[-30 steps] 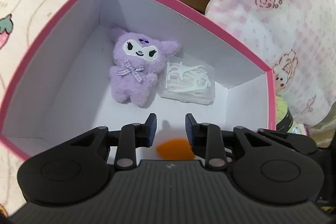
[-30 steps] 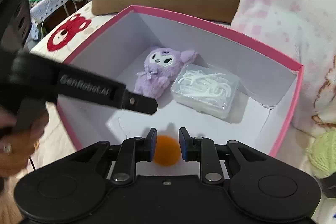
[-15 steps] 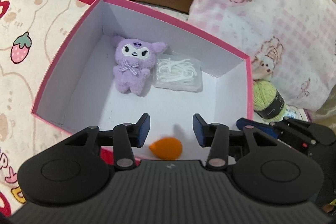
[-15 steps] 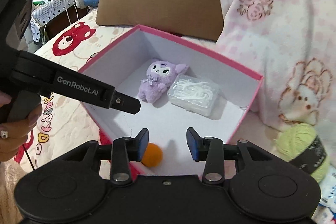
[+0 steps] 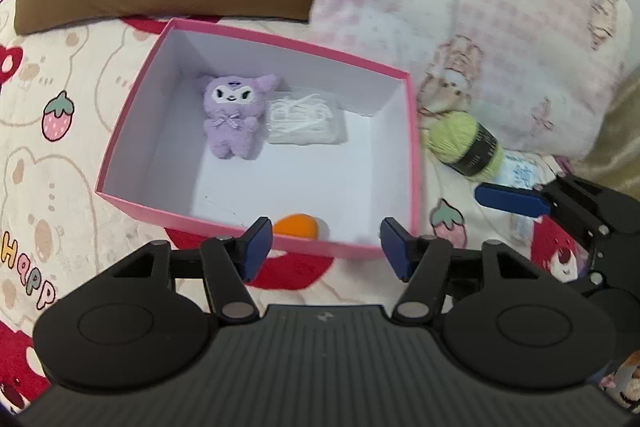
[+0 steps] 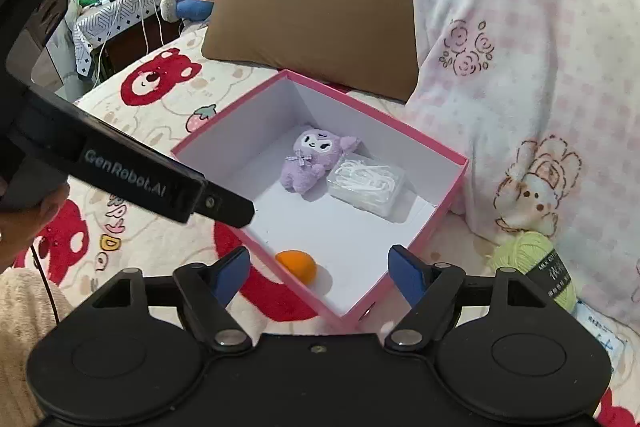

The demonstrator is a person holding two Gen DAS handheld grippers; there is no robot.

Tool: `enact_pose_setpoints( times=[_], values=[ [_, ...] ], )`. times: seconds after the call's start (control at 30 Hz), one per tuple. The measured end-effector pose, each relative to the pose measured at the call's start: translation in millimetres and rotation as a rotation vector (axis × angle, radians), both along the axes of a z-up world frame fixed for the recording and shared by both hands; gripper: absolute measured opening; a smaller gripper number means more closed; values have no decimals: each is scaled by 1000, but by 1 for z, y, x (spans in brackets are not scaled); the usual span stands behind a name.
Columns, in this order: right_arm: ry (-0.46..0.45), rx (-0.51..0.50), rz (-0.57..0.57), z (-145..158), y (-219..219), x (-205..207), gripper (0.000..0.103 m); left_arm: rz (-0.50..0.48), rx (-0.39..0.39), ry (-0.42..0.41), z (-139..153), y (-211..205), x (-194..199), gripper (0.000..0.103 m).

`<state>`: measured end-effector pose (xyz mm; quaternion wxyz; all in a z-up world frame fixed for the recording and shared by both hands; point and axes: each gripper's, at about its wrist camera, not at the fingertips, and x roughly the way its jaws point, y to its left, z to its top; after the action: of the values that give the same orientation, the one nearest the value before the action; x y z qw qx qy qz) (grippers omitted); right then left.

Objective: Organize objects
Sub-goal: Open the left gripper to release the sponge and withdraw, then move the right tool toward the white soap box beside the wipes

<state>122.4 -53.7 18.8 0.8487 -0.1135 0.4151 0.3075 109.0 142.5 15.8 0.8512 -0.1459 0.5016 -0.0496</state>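
Right wrist view: orange ball (image 6: 296,265) inside pink box (image 6: 416,137).

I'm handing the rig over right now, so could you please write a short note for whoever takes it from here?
Left gripper: open, nothing between the fingers; jaws have just been opening.
Right gripper: open and empty too; jaws have just been opening.
In the pink box: purple plush and white packet side by side toward the far wall, orange ball alone at the near wall.
Done: those three are packed.
Left: the green yarn lies on the bed outside the box, on its right. It is probably next, most likely for the right gripper.
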Motion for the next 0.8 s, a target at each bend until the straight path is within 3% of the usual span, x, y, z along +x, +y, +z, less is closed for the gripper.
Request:
enact_pose_setpoints(
  times=[0.8],
  values=[
    [13,-90,11,40,-34,-67,81,-136,46,-12,38,-60,-59,75]
  ],
)
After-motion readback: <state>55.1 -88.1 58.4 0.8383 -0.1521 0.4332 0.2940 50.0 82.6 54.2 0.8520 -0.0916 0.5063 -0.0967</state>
